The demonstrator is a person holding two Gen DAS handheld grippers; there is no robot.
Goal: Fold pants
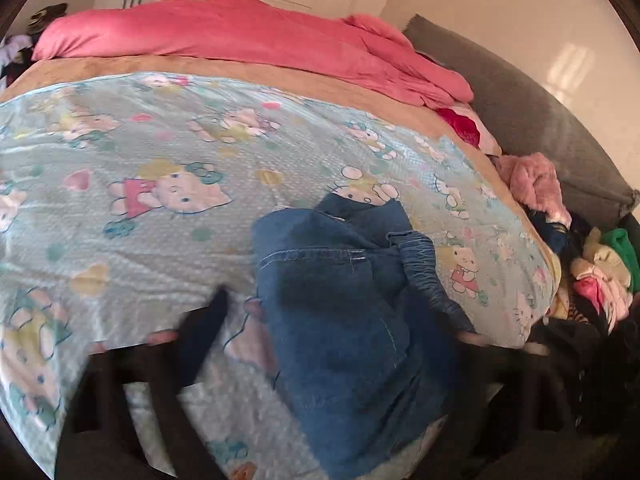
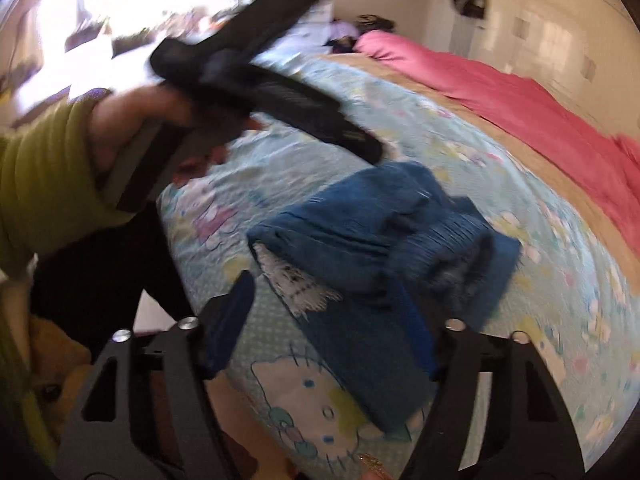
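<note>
Jeans (image 1: 340,312) bunched on the bedsheet (image 1: 140,128), between your left tongs' (image 1: 340,332) fingers | left tongs parted, pads off the denim | right tongs (image 2: 320,320) spread too, jeans just ahead, nothing pinched | looks like you're lining up a fold.

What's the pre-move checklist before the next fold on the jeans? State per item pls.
1. Jeans on the bed, lying on the cartoon-print sheet: ok.
2. Jeans laid flat: not ok, bunched, waistband and legs rumpled.
3. Left gripper gripping the jeans: cannot tell, fingers blurred with denim between them.
4. Right gripper gripping: cannot tell, denim lies between its fingers, pad contact is blurred.
5. Free sheet beyond the jeans for folding: ok, pink duvet sits farther back.
6. Clothes pile apart from the jeans: ok, it lies off the bed's edge.
</note>
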